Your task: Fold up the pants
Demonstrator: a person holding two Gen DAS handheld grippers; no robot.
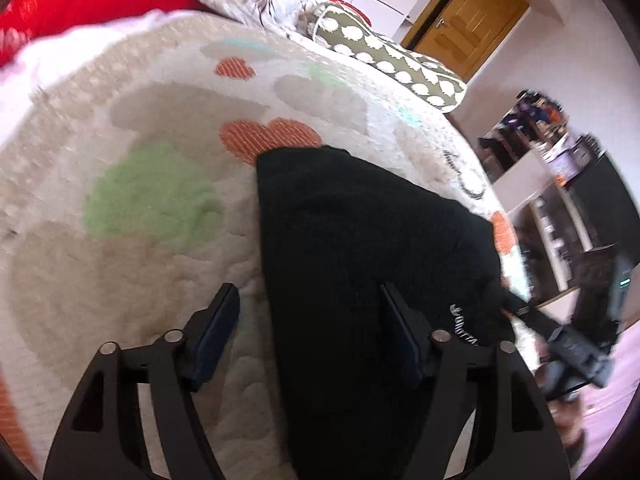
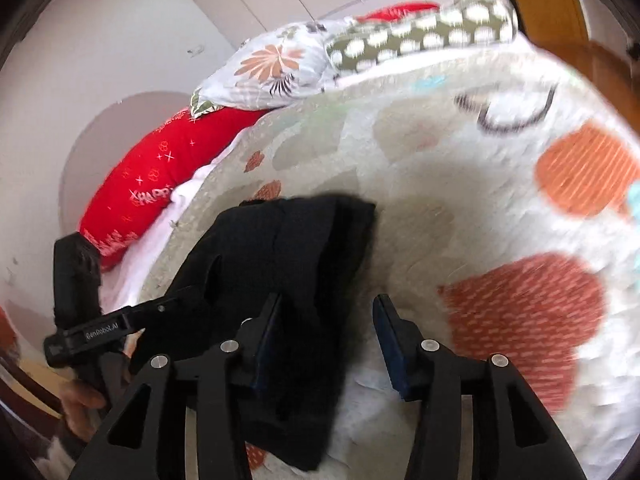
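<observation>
The black pants [image 1: 360, 240] lie folded into a thick stack on the patterned blanket [image 1: 152, 200], a small white logo near their right edge. My left gripper [image 1: 310, 316] hovers open over the stack's left edge, one finger above the blanket and the other above the cloth. In the right wrist view the pants [image 2: 288, 248] lie below my right gripper [image 2: 326, 316], which is open astride their right edge; the pads press on nothing. Each gripper appears in the other's view at the stack's side: the right gripper [image 1: 520, 312] and the left gripper [image 2: 180, 298].
A red pillow [image 2: 152, 184], a floral pillow [image 2: 272, 68] and an olive dotted bolster [image 2: 420, 36] lie along the far side of the bed. A wooden door [image 1: 476, 12] and shelving [image 1: 560, 184] stand beyond the bed's right edge. A hand [image 2: 84, 404] holds the left gripper.
</observation>
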